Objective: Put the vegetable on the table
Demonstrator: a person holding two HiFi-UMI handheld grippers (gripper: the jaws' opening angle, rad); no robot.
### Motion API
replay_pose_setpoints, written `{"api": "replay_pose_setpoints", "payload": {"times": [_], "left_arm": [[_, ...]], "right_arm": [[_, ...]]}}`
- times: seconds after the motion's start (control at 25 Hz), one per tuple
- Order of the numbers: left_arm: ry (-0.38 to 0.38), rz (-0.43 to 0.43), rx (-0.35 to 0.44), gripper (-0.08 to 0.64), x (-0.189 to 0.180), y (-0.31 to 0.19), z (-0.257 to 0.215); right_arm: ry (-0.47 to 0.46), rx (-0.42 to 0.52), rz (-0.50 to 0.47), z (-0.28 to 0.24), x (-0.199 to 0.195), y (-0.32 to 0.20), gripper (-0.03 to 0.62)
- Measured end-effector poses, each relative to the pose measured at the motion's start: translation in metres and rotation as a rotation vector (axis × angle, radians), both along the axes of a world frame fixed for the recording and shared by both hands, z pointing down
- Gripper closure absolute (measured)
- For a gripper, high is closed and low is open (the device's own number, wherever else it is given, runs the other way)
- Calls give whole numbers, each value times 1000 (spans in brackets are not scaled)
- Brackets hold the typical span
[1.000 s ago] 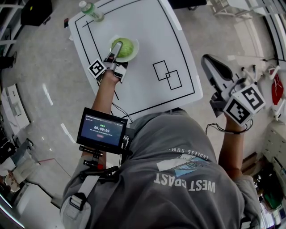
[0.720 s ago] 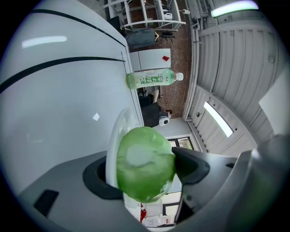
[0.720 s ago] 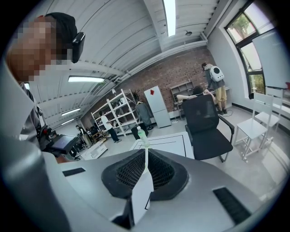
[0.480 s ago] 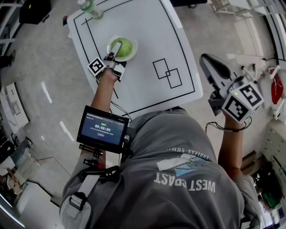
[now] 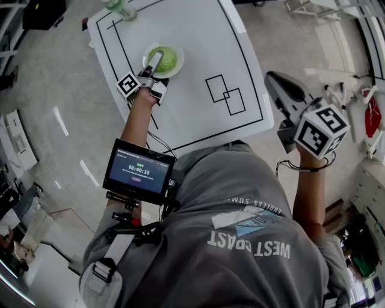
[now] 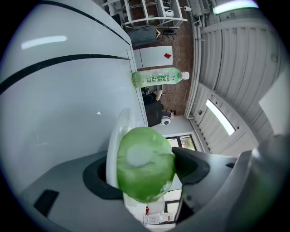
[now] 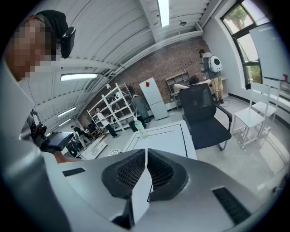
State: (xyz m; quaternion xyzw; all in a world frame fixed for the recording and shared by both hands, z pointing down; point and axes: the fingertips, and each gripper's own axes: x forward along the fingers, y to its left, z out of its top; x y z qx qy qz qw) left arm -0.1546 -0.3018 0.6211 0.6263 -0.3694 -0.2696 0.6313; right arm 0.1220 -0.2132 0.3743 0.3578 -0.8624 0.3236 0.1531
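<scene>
A round green cabbage [image 5: 169,59] sits on a small white plate [image 5: 180,64] at the far left of the white table [image 5: 198,36]. My left gripper [image 5: 160,58] reaches over the plate and is shut on the cabbage. In the left gripper view the cabbage [image 6: 145,165] fills the gap, both dark pads pressing its sides, and the plate [image 6: 113,145] stands edge-on behind it. My right gripper [image 5: 275,81] hangs off the table's right edge over the floor, shut on nothing; its pads [image 7: 156,172] meet in the right gripper view.
A green-labelled plastic bottle [image 5: 120,8] stands at the table's far left corner, beyond the plate, and shows again as bottle [image 6: 156,78]. Black lines and two overlapping squares [image 5: 225,96] mark the tabletop. A black office chair [image 7: 204,113] stands beside the table.
The left gripper stays round the cabbage over the plate. The right gripper has drifted slightly left and up in the picture as the head view shifted.
</scene>
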Motion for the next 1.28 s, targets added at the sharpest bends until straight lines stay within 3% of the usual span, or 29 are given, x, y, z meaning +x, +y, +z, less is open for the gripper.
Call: {"api": "replay_pose_setpoints", "payload": {"times": [0.52,1.28], "left_arm": [[-138,90,-20,224,7,0,12],[-188,126,-22,224,9,1,8]], "right_arm": [[-1,-41,-4,17,-6,7,583],[16,-113,-21,42,-10,16,583]]}}
